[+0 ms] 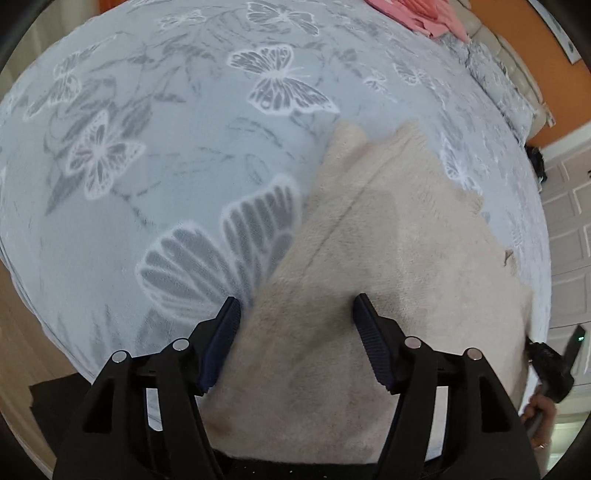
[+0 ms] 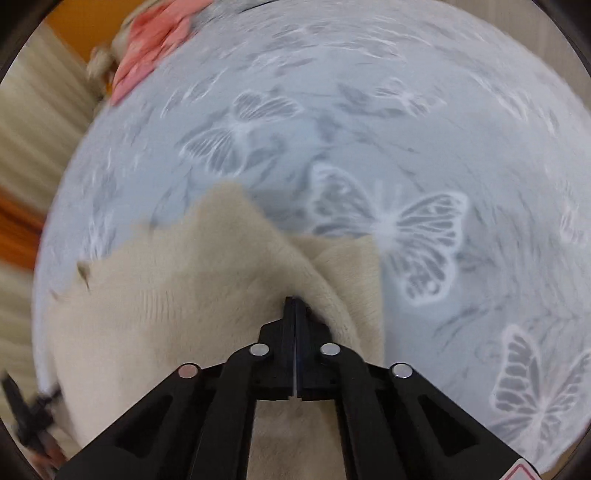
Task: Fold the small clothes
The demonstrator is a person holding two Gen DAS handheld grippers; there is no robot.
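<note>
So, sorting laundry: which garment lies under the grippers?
The beige garment, spread on the blanket; the pink one lies far off at its edge.

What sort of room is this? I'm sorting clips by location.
Probably a bedroom: a grey butterfly-print bedspread covers a wide soft surface, a beige fleece garment lies on it, and pink clothes sit at the far edge.

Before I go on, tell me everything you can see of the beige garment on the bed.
The beige garment is a small, fuzzy, fleece-like piece lying mostly flat on the butterfly-print bedspread, with a dark seam line running along it. One edge looks ragged. The right gripper is shut on a raised fold of it, bunching the fabric into a ridge. The left gripper is open above its edge, with no fabric pinched. What kind of garment it is I cannot tell.
</note>
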